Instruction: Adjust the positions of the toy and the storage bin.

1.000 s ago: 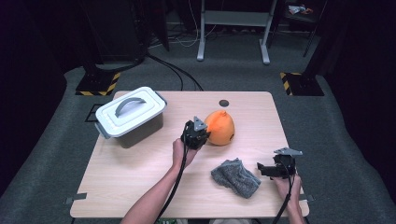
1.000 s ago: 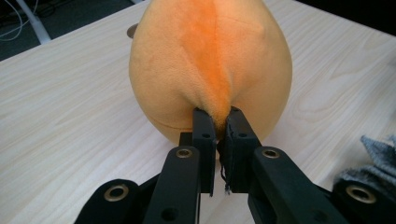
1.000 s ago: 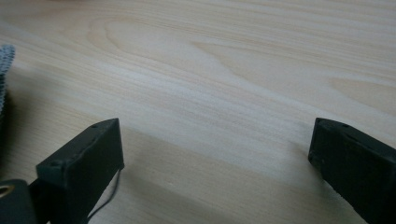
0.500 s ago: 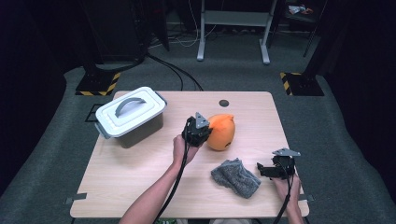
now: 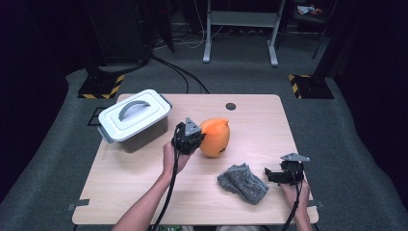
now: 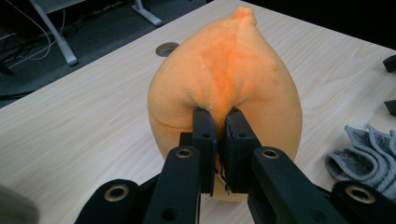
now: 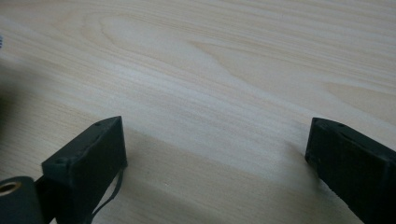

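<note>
I note my left tongs (image 6: 217,140), clamped on a pinch of the orange plush toy (image 5: 215,137), have carried it leftward toward the lidded grey box (image 5: 134,120), while my right tongs (image 7: 215,154) rest open on the table (image 5: 260,120).

Black grippers (image 5: 188,139), trailing black cables

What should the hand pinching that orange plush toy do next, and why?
Probably carry the orange plush toy toward the lidded white box. The left gripper is shut on a fold of its fabric, while the right gripper rests open by the grey cloth.
</note>
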The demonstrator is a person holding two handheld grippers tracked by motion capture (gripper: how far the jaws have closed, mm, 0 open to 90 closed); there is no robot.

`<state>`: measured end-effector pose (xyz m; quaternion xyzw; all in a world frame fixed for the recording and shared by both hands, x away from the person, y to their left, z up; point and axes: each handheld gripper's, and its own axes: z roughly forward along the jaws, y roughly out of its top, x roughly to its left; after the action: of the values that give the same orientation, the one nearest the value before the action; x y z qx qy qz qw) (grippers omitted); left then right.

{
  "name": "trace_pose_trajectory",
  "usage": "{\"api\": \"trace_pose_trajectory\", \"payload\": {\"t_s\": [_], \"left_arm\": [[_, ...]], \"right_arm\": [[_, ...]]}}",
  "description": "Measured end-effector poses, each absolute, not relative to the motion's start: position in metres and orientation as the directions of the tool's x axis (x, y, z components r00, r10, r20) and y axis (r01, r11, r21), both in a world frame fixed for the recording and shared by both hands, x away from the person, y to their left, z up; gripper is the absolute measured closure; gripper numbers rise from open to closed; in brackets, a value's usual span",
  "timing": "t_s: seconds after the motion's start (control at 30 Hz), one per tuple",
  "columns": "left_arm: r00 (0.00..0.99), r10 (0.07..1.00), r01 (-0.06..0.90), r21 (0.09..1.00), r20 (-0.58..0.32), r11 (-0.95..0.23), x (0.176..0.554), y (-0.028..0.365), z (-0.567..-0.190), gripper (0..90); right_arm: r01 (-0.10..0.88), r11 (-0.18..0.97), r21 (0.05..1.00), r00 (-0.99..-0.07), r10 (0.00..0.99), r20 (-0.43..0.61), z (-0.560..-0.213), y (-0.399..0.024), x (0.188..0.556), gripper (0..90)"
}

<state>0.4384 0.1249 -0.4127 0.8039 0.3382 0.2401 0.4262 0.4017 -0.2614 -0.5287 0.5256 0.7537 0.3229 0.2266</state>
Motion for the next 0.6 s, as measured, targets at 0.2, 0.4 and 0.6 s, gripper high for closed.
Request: {"api": "trace_pose_trajectory", "payload": {"t_s": [0.2, 0.4, 0.6], "left_arm": [[0.655, 0.749, 0.336, 0.849, 0.1, -0.408, 0.427, 0.139, -0.411, 84.8], [0.658, 0.744, 0.325, 0.849, 0.114, -0.417, 0.414, 0.152, -0.408, 84.8], [0.655, 0.746, 0.32, 0.85, 0.122, -0.42, 0.398, 0.169, -0.405, 84.7]], "right_arm": [[0.645, 0.238, 0.726, -0.345, 0.939, -0.002, -0.529, -0.261, 0.402, 4.2], [0.646, 0.239, 0.725, -0.345, 0.938, -0.002, -0.529, -0.261, 0.402, 4.2], [0.642, 0.243, 0.727, -0.349, 0.937, -0.004, -0.529, -0.261, 0.402, 4.4]]}}
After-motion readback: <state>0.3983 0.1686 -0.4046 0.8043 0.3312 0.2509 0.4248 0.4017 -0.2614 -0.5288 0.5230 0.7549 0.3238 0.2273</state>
